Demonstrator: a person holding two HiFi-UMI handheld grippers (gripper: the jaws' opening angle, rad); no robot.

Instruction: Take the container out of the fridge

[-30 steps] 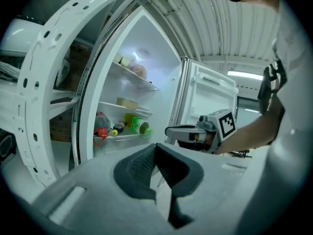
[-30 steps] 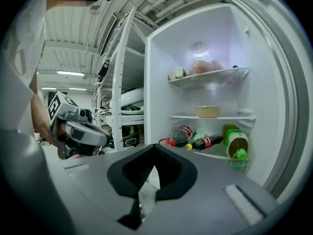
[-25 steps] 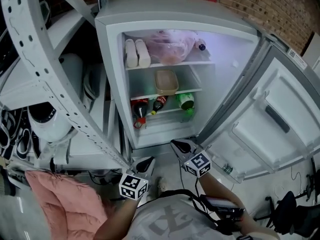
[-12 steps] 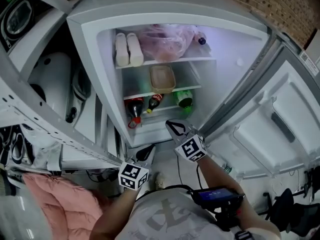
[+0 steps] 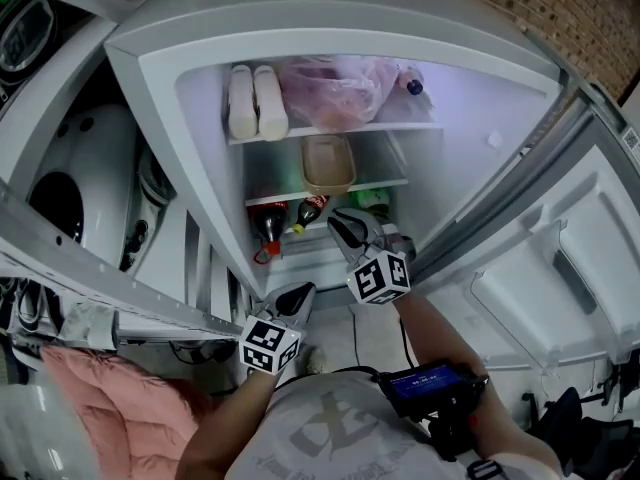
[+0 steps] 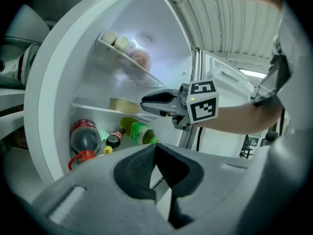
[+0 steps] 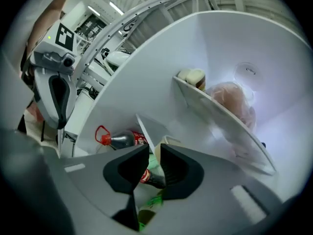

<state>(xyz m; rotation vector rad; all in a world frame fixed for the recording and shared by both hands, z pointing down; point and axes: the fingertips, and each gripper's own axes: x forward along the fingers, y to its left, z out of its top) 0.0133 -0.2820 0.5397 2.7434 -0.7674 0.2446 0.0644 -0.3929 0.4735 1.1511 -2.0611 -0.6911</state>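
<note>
Container point(image 5: 329, 163) on middle shelf point(image 5: 385, 182) just beyond right hand-held gripper point(image 5: 345, 226), jaws opening, empty.

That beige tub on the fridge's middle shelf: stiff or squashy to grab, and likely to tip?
The container looks like moulded plastic with a lidded rim, so it is probably stiff, perhaps a bit slick. It sits low and flat on the shelf, so it should slide rather than tip. Its weight is unclear: the contents don't show.
</note>
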